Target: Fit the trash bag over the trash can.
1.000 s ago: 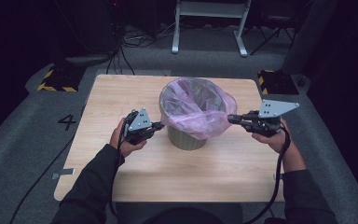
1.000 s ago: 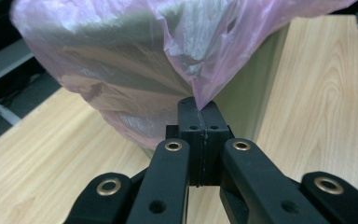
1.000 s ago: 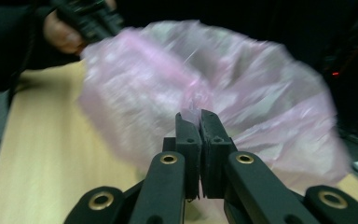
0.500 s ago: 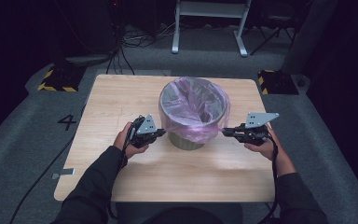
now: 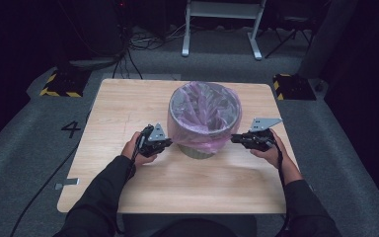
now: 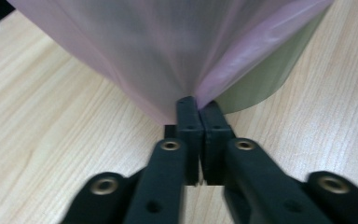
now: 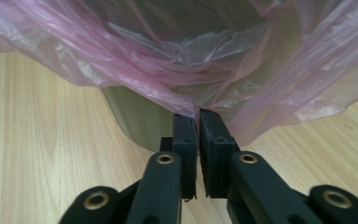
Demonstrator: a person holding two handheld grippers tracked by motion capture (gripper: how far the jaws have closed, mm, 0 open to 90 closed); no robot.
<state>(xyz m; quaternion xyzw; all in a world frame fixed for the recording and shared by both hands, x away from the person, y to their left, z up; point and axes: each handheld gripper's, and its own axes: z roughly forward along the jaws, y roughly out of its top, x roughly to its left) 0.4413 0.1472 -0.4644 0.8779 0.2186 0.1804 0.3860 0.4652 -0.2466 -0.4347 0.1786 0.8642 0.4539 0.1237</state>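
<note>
Both grippers lower beside the bin (image 5: 197,148); jaws clamped on pink bag (image 5: 205,106); wooden table (image 5: 128,106), grey carpet (image 5: 39,128).

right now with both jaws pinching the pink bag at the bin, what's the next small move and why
Probably ease both grippers a little further down, drawing the pink bag lower over the bin. The left gripper and right gripper each pinch its hem with jaws closed, and the hem stops short of the table, bunched on the right.
</note>
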